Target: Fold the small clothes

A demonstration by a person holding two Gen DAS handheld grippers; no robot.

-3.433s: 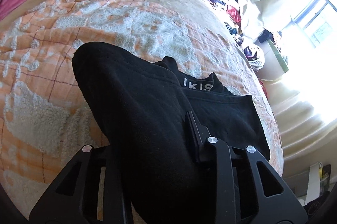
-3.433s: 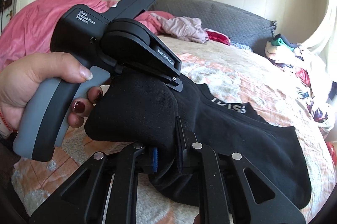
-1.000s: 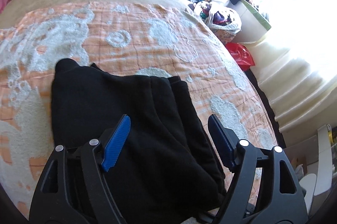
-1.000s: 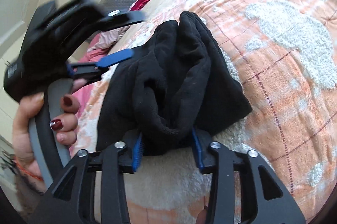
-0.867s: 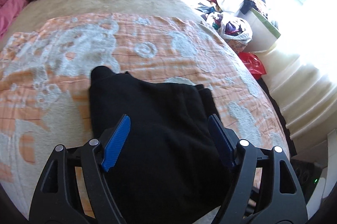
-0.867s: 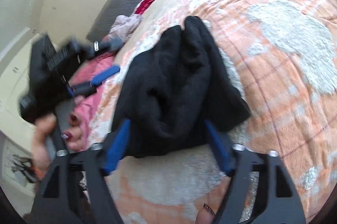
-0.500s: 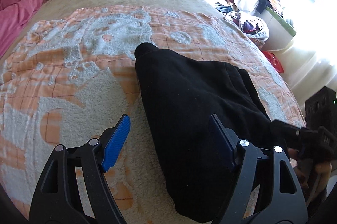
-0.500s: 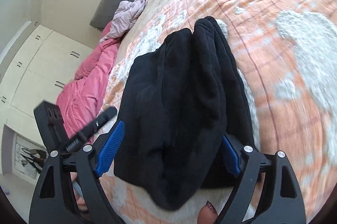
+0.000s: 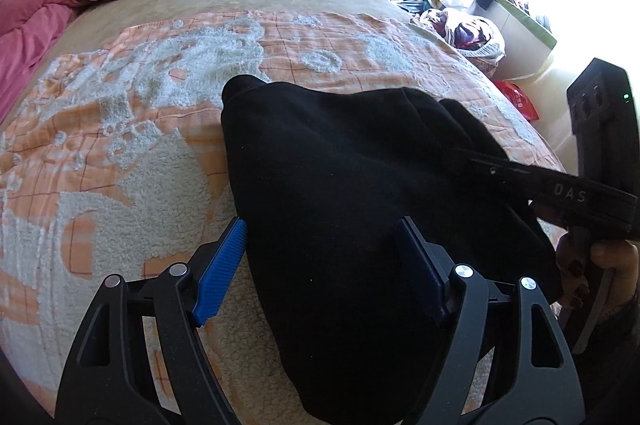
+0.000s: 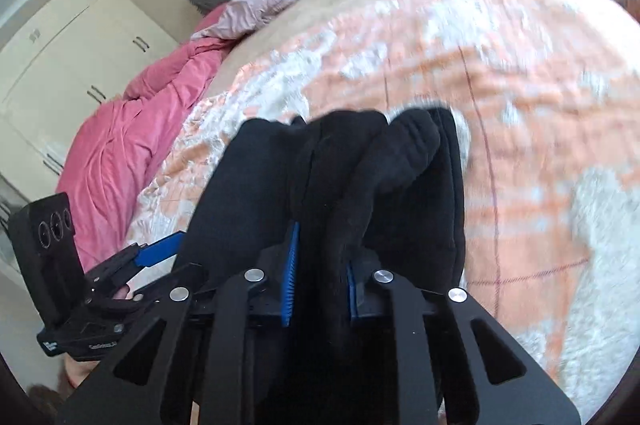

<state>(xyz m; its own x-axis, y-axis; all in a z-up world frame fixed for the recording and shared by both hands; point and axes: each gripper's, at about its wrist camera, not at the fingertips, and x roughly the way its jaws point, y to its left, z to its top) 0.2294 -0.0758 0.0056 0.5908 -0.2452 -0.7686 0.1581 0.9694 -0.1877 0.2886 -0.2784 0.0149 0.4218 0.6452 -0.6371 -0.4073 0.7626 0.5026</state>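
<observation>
A black garment [image 9: 352,185] lies folded on the bed's orange blanket [image 9: 120,129], near the middle. The left tongs [image 9: 320,265] are spread wide, straddling its near edge without gripping. The right tongs [image 10: 318,273] are pressed together, pinching a bunched fold of the garment [image 10: 360,177]. Pink bedding [image 10: 132,129] lies far left.

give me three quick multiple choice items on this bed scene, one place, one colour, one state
1. Where does the black garment lie?
A. on the orange blanket
B. on the floor
C. on a chair

2. What colour are the pads on the left gripper?
A. red
B. blue
C. green

3. How are the right gripper's jaws?
A. wide open, nothing between
B. shut on the garment
C. out of view

Answers: 1 A, blanket shows around it; 2 B, both pads are blue; 3 B, black cloth is pinched between narrow jaws.
</observation>
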